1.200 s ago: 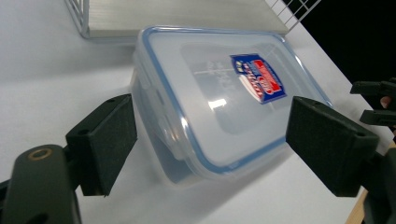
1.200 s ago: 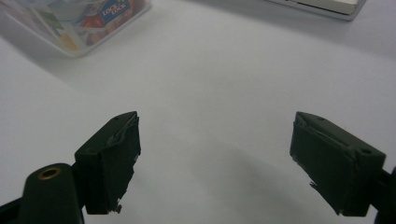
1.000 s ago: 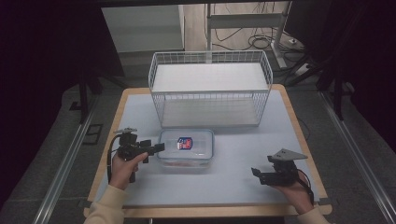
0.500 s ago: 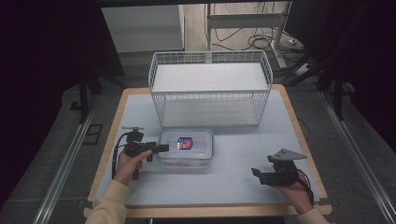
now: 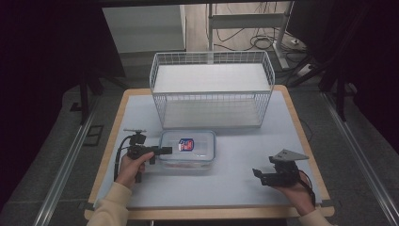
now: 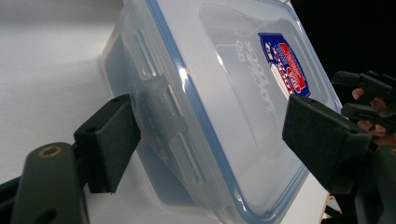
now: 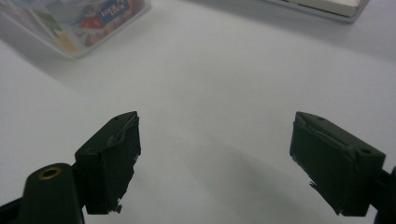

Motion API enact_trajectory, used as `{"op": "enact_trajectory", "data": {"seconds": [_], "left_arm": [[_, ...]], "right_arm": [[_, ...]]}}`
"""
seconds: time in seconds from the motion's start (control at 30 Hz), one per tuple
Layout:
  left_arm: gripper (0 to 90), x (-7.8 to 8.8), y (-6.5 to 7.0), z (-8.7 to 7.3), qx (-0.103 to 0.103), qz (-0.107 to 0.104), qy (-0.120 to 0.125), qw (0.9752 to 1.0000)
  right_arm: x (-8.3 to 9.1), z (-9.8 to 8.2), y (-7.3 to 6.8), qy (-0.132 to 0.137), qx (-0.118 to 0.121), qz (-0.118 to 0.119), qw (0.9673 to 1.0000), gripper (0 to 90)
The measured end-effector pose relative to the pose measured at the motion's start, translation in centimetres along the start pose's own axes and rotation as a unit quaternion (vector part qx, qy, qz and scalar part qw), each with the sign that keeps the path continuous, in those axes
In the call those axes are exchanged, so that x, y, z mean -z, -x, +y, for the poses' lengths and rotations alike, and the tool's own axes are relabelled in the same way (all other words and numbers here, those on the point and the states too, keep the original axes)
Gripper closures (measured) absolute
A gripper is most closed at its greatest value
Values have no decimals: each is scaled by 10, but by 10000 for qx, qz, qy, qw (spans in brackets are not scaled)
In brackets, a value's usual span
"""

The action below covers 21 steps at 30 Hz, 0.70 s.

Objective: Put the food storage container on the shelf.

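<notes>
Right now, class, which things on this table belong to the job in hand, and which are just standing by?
In the job:
- clear lidded container, its side latch between the jaws
- left gripper, jaws just closing around that latch edge

Standing by:
- white wire basket, behind the container
- right gripper, open above bare table

One container (image 5: pixel 188 149), one basket (image 5: pixel 211 89), two grippers.

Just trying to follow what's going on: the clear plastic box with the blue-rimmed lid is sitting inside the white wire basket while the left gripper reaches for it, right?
Not quite. The clear plastic box with the blue-rimmed lid sits on the table in front of the white wire basket, not inside it, as the high view shows. The left gripper does reach for it, its open jaws straddling the box's edge.
</notes>
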<state>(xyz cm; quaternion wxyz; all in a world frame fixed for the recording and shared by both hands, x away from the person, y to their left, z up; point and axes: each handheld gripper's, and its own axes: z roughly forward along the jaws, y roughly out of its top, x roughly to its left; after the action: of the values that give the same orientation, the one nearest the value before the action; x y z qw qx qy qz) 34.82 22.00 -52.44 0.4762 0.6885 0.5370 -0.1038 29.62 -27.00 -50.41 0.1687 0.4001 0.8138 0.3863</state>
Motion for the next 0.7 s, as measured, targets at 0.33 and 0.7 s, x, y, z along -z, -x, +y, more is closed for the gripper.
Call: {"op": "enact_trajectory", "data": {"seconds": [0.33,0.7], "left_arm": [[210,0,1,-1,82,28,95,9999],[214,0,0,-1,57,27,90,9999]], "right_arm": [[-12,53,-24,252,-221,942,9950,160],[-53,86,-43,25,-357,1437,9890,155]]}}
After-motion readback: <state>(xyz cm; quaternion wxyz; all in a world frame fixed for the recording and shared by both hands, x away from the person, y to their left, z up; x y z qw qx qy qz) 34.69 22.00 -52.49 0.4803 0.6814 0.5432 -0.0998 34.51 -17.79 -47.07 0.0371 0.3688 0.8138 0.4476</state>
